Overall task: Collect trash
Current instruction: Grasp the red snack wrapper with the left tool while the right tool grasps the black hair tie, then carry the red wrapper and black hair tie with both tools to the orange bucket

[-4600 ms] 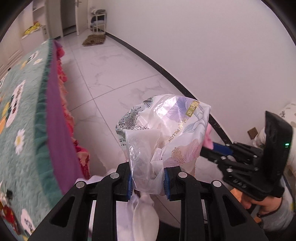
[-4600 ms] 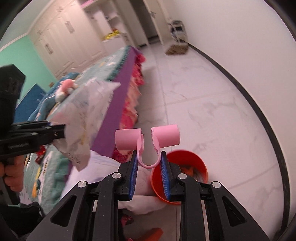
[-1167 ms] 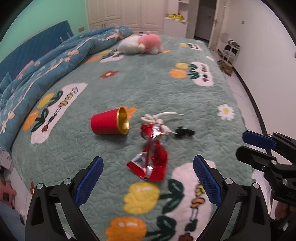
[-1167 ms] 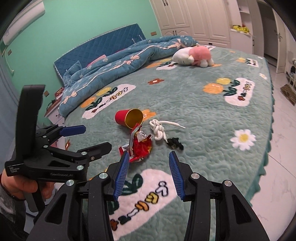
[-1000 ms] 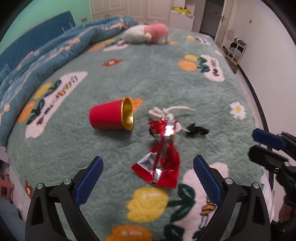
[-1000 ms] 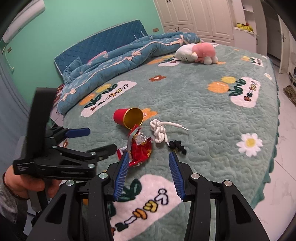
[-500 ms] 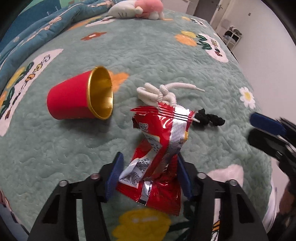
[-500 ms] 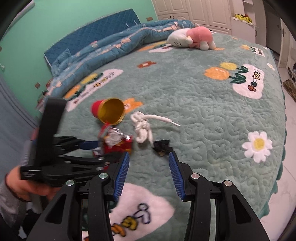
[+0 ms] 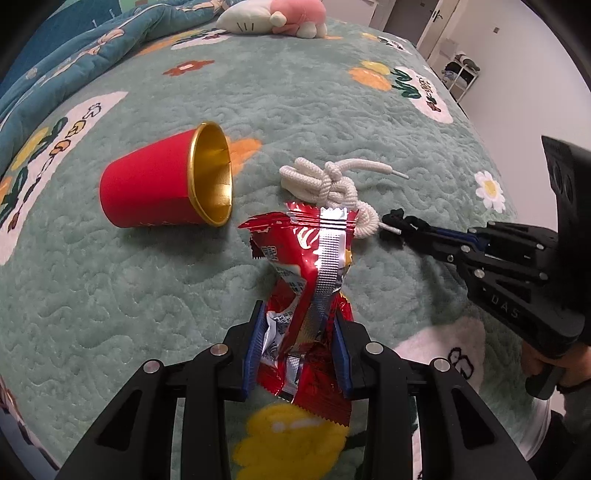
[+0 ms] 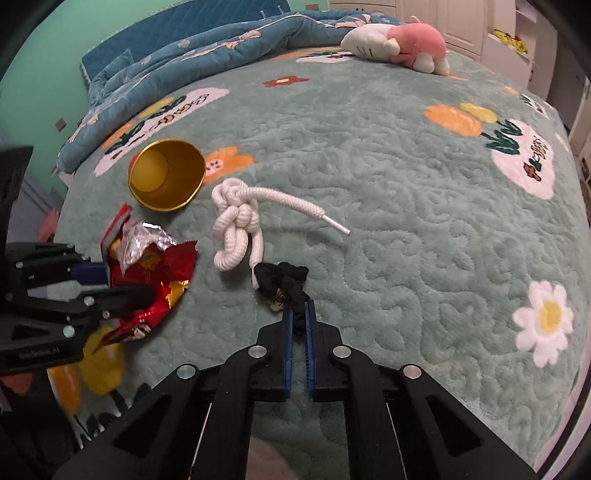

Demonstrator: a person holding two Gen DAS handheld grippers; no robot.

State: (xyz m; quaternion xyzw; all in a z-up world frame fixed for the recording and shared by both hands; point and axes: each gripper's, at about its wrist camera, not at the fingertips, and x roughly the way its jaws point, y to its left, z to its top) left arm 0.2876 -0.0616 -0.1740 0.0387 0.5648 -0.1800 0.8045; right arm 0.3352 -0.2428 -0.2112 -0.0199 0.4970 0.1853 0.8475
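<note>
A crumpled red snack wrapper [image 9: 317, 258] [image 10: 166, 266] lies on the green blanket. My left gripper [image 9: 297, 312] [image 10: 129, 284] points down at it and its jaws are closing, with the pads pressing on the wrapper's lower end. A small black fabric tie [image 10: 284, 277] [image 9: 397, 218] lies to the wrapper's right. My right gripper [image 10: 298, 310] [image 9: 406, 229] is shut on the tie's near end. A red paper cup [image 9: 147, 192] [image 10: 166, 177] with a gold inside lies on its side beyond the wrapper. A knotted white cord [image 9: 325, 184] [image 10: 236, 221] rests between the cup and the tie.
The green flowered blanket [image 10: 406, 203] covers the whole bed. A pink and white plush toy [image 9: 273, 14] [image 10: 399, 37] sits at the far end, and a bunched blue duvet [image 10: 203, 40] lies at the far left. A person's hand [image 9: 554, 365] holds the right gripper's handle.
Both grippers came down onto the bed. The left jaws went from wide open to closed around the red wrapper. The right jaws shut on the black tie.
</note>
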